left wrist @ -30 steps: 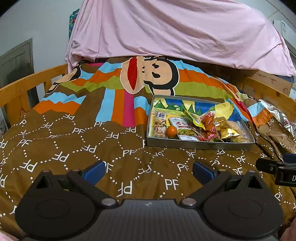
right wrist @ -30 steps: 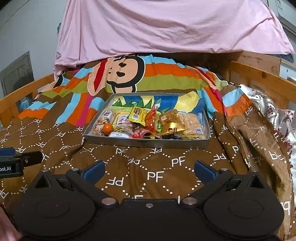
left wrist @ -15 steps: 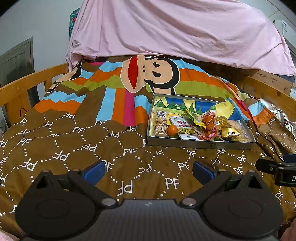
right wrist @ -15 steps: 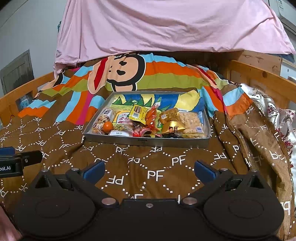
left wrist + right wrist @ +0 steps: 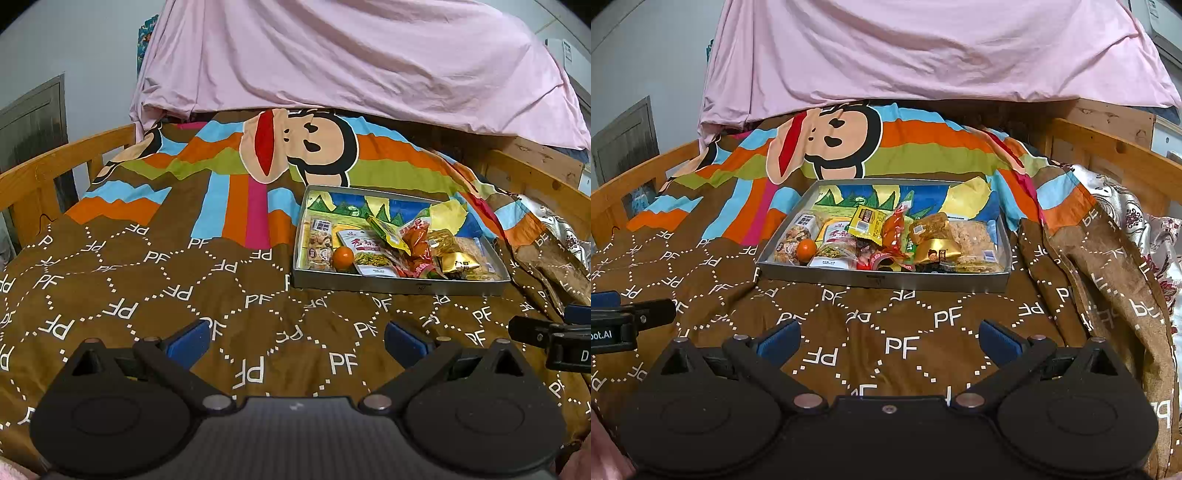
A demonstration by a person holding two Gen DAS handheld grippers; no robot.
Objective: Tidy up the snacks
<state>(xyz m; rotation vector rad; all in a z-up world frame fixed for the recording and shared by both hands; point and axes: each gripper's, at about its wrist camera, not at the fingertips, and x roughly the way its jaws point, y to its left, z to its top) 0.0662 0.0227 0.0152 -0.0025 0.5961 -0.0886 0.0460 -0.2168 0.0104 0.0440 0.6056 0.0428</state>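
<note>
Snacks (image 5: 886, 240) fill the tin (image 5: 882, 281) on the blanket (image 5: 849, 339); left gripper (image 5: 297, 341) and right gripper (image 5: 889, 341) hover before it, fingers spread wide, holding nothing.

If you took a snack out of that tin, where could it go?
The brown PF blanket left of the tray is bare, and so is the strip between the tray and both open grippers. Inside the tray, only the far painted end is free; the near half is piled with packets.

Bare blanket (image 5: 886, 332) between both grippers and tin tray (image 5: 882, 281): open approach. Tray's near wall blocks low entry. Snacks (image 5: 886, 240) crowd near half; far half bare.
</note>
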